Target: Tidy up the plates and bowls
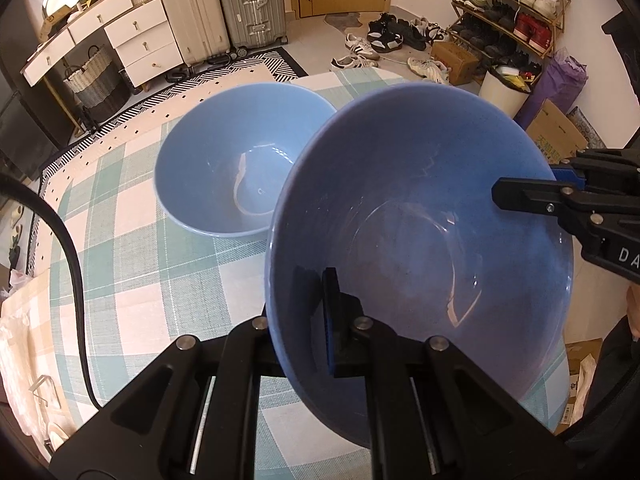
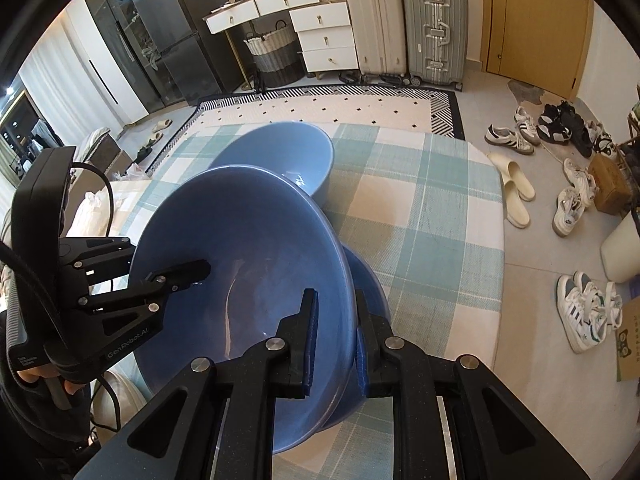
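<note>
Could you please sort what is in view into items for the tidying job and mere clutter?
Job: held blue bowl, clamped by left tongs and right tongs; second blue bowl on the table.
Clutter: suitcases, shoes, wicker basket.

A: What blocks the way ahead?
B: The second blue bowl [image 1: 240, 164], just beyond the held bowl [image 1: 420, 248].
A: Free room?
B: Bare checked tablecloth [image 2: 420, 216] to the right in the right wrist view; nothing stands there.
</note>
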The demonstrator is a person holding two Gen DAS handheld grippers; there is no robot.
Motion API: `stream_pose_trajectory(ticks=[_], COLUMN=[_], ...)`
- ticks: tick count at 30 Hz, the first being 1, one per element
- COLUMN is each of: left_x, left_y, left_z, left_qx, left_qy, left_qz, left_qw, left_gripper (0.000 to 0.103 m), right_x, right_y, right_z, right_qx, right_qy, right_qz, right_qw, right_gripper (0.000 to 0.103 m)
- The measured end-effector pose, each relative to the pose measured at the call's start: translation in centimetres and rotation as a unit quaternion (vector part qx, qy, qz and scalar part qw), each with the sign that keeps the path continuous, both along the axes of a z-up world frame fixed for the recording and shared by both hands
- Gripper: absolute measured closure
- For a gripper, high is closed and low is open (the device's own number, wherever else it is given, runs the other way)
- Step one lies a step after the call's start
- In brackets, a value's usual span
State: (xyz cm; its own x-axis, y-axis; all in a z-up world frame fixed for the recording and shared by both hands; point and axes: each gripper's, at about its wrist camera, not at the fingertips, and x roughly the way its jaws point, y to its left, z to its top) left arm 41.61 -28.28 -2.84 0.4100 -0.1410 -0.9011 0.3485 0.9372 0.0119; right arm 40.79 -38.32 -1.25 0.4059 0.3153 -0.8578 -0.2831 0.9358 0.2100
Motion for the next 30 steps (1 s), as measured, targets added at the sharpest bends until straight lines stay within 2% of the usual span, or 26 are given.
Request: stream_pose_trajectory(ticks=[11,17,24,30], left_x=[1.0,1.1,1.4,1.2], left_y=[-0.1,-0.3,-0.2,0.1], left_z=[-1.2,-1.4,-2.1,-2.1], left_qx=[0.006,0.014,0.014,0.007], left_qy=[-0.001,-0.002,0.014,0.007], left_qz=[-0.002,-0.001,-0.002,0.005], left_qw=[1.0,0.9999,0.9998,0.9999], left_gripper=[0.097,0.097,0.095,0.067], right_x=[0.3,0.3,0.0,-0.4], right_y=[-0.5,-0.1,-0.9,-1.8], right_z=[-1.9,-2.3,-2.7,-2.4], right_qx=[0.003,-0.015,-0.02,-0.02], right_qy=[0.019,0.019,0.026,0.024], right_qz=[-0.005,-0.006,-0.017,-0.028], right_qw=[1.0,1.0,0.999,0.999], right_gripper=[0.087,0.087,0.087,0.082])
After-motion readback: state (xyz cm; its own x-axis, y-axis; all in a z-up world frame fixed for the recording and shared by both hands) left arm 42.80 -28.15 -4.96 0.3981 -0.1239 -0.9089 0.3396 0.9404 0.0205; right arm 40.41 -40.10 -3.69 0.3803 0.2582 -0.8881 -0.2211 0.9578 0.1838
